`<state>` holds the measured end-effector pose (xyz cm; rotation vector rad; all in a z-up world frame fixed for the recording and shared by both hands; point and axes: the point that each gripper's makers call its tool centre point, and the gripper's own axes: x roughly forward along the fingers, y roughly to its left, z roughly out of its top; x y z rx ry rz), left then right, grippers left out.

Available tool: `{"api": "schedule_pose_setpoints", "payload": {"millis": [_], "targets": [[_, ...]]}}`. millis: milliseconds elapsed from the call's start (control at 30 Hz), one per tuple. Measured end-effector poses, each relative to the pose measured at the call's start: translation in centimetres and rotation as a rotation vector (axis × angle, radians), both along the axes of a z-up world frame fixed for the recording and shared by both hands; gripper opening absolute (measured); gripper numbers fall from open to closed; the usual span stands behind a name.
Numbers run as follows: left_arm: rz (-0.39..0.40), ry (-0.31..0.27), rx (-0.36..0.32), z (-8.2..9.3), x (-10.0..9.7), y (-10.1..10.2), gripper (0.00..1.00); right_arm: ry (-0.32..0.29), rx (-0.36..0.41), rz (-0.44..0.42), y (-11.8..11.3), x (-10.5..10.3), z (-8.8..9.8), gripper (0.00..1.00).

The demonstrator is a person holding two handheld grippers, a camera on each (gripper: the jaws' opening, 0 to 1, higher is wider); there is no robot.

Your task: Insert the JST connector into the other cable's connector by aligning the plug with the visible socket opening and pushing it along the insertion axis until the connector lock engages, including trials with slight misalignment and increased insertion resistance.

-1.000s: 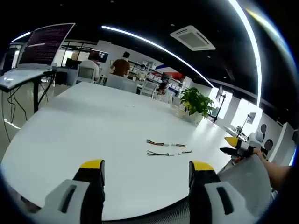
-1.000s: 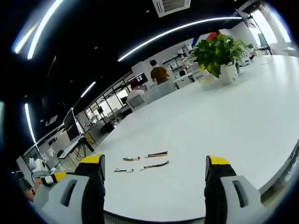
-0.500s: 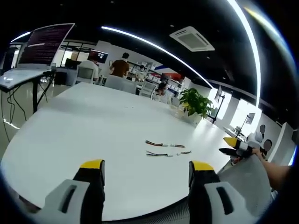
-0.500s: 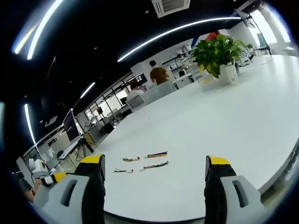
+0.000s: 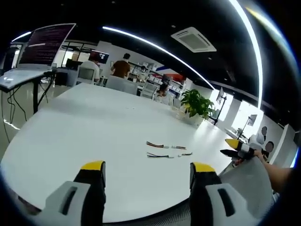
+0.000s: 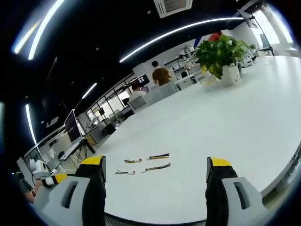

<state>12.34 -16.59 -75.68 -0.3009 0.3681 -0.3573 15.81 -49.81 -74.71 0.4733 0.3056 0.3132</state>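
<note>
Two short JST cables lie side by side on the white table [image 5: 84, 127]: the far cable [image 5: 162, 145] and the near cable [image 5: 165, 155], each with coloured wires and a small white connector. In the right gripper view the same pair appears as one cable [image 6: 149, 157] behind another cable [image 6: 145, 168]. My left gripper [image 5: 146, 172] hovers open above the table's near edge, well short of the cables. My right gripper [image 6: 155, 168] is open too, with nothing between its jaws. The right gripper [image 5: 237, 148] also shows at the right of the left gripper view, held by a hand.
A potted plant [image 5: 197, 104] stands at the table's far side, seen also as the plant [image 6: 219, 52]. A laptop [image 5: 28, 52] on a stand sits at the left. People sit at desks behind the table [image 6: 225, 117].
</note>
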Motion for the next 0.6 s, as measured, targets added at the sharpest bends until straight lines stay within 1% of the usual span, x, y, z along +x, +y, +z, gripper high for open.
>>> {"api": "schedule_pose_setpoints", "payload": {"millis": [600], "targets": [[0.014,0.003,0.007,-0.05,0.09,0.21,0.67,-0.012,-0.001,0.016,0.22,0.1,0.19,0.86]]}}
